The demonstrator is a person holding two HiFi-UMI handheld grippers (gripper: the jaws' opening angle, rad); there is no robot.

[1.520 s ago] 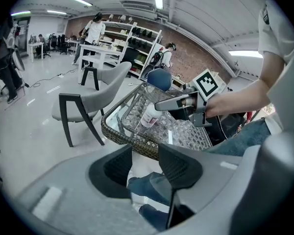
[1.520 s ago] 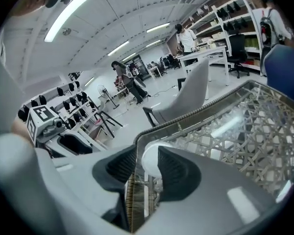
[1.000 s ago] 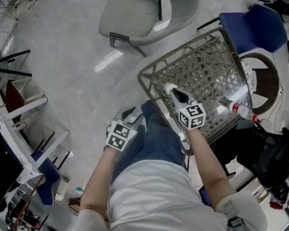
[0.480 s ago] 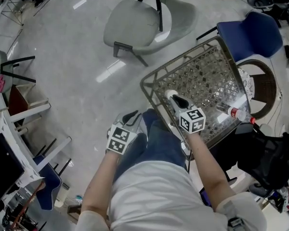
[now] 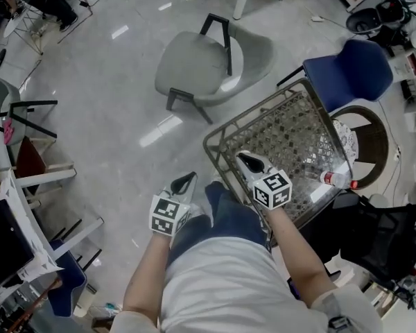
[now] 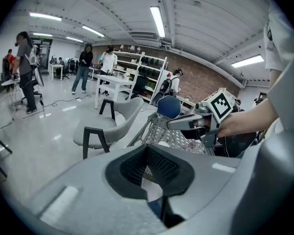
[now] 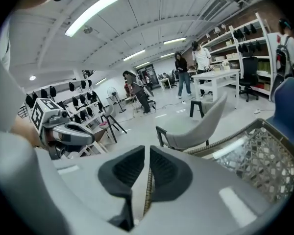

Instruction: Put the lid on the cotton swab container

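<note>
1. As the person stands over a pale floor, the left gripper (image 5: 187, 179) has its jaws pressed together with nothing in them.
2. A grey chair (image 5: 194, 64) stands ahead.
3. The right gripper (image 5: 245, 158) is above the wicker table (image 5: 225, 132), its jaws closing with a narrow, empty gap between them.
4. A bottle (image 5: 336, 180) lies on the table.
5. No view shows the cotton swab container or its lid.

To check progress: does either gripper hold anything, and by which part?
Nothing is held. The left gripper has its fingers shut with nothing between them. The right gripper has its fingers closing, and the narrow gap between them is empty.
</note>
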